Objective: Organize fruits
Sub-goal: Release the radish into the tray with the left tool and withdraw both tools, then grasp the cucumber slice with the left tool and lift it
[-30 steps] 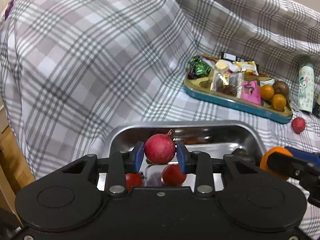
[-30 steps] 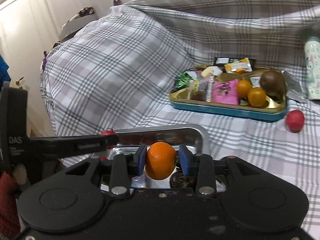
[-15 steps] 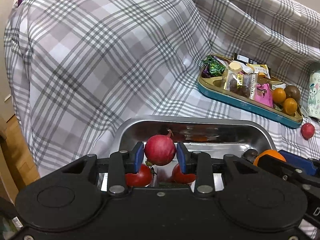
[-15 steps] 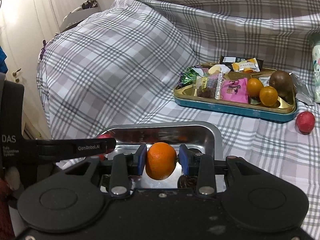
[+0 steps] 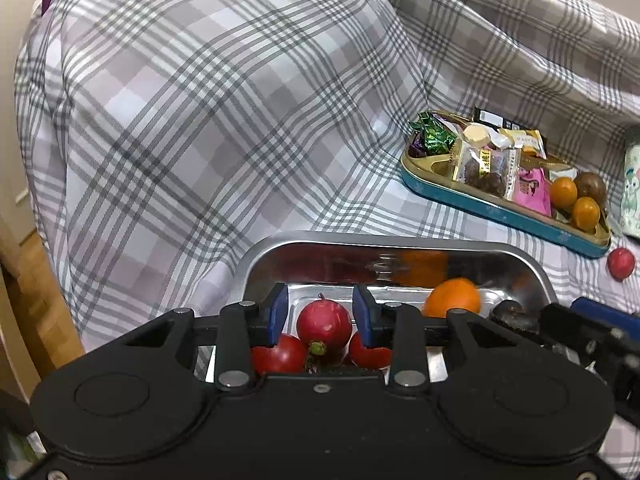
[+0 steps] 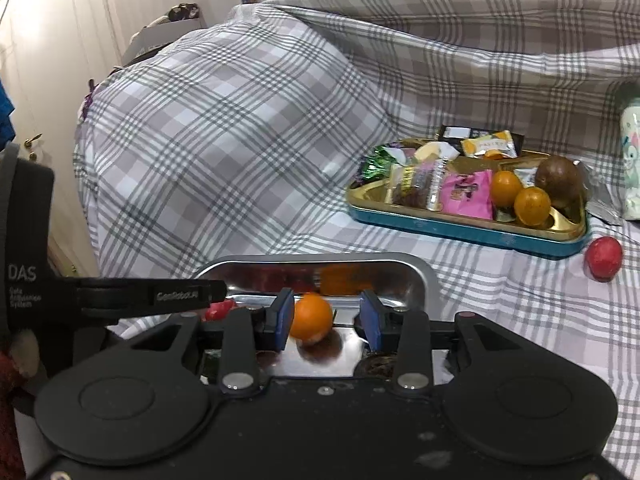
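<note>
Steel tray (image 5: 536, 276), lower centre: now holds orange (image 6: 311, 317) and red fruit (image 5: 324, 321), both freshly released; left gripper (image 5: 320, 312) and right gripper (image 6: 327, 318) spread wide, gripping nothing; stray red fruit (image 6: 603, 258) on cloth, right edge, awaiting collection

Support: plaid cloth (image 5: 224, 128) draped over all.
Resting on it: steel tray (image 5: 256, 264), teal snack tin (image 6: 460, 230), loose red fruit (image 6: 603, 258), printed bottle (image 6: 633, 164).

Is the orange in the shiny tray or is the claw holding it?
In the tray. The right claw is open, and the orange sits loose in the metal tray.
</note>
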### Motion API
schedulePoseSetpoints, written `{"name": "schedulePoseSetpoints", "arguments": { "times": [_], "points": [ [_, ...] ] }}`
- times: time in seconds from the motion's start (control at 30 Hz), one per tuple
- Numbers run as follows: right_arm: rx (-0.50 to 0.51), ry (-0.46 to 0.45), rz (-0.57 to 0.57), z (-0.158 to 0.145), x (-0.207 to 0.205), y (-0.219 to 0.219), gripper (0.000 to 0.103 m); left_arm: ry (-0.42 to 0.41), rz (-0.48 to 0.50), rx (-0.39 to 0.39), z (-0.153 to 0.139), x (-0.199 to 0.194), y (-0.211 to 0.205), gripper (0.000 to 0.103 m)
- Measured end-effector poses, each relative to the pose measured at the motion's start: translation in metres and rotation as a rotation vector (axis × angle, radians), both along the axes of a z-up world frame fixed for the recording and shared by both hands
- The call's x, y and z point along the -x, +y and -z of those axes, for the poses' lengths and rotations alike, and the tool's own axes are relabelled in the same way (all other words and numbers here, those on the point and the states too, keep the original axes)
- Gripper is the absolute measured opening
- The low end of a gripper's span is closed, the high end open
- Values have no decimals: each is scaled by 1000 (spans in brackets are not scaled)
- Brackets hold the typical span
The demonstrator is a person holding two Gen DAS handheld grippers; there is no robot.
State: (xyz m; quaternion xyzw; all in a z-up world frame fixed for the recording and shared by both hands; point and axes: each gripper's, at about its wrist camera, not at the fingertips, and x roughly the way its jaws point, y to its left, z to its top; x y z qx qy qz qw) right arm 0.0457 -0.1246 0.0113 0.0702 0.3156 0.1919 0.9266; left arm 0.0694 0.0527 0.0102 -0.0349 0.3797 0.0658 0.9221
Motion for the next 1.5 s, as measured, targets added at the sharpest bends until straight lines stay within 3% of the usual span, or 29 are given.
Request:
{"name": "schedulePoseSetpoints", "arguments": {
  "times": [0.33, 0.83, 1.03, 1.3, 1.5],
  "points": [
    [3, 67, 144, 2, -17, -36, 40, -32, 52, -76, -2, 4, -15, 44],
    [-21, 203, 464, 5, -35, -138, 40, -55, 128, -150, -4, 11, -40, 44],
    [-31, 225, 532, 8, -32, -164, 40, -72, 260, -94, -8, 20, -78, 44],
    [-21, 212, 549, 6, -28, -174, 40, -134, 540, -148, -15, 37, -157, 45],
    [-17, 189, 559, 3, -24, -179, 40, -103, 621, -205, 0, 36, -190, 45]
  ]
}}
